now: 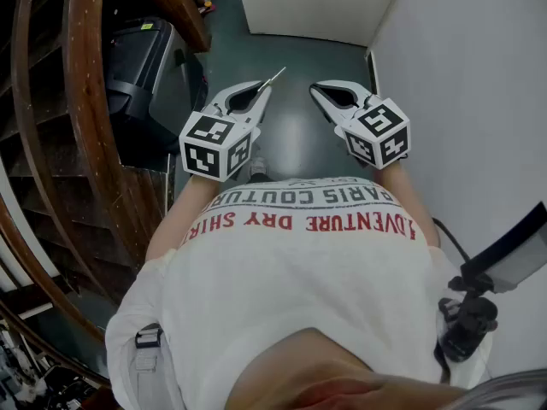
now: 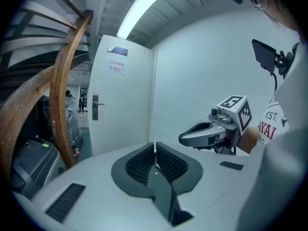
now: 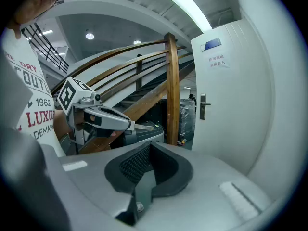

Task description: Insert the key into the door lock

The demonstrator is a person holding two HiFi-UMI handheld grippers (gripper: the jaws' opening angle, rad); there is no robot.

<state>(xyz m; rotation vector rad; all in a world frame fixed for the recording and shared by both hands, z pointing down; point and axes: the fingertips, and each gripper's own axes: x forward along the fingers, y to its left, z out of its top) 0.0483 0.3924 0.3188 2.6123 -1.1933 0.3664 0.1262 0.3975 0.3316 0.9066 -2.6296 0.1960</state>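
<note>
The slim silver metal key (image 1: 275,77) is pinched edge-on between the jaws of the left gripper (image 1: 261,92), with its thin blade sticking out beyond the tips. The silver metal door lock (image 2: 95,106), a narrow upright plate with a lever handle, sits near the edge of the white door (image 2: 126,100), well apart from the key.

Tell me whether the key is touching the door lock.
Apart. The left gripper view shows the key clamped in the left gripper, the door lock far beyond across floor.
</note>
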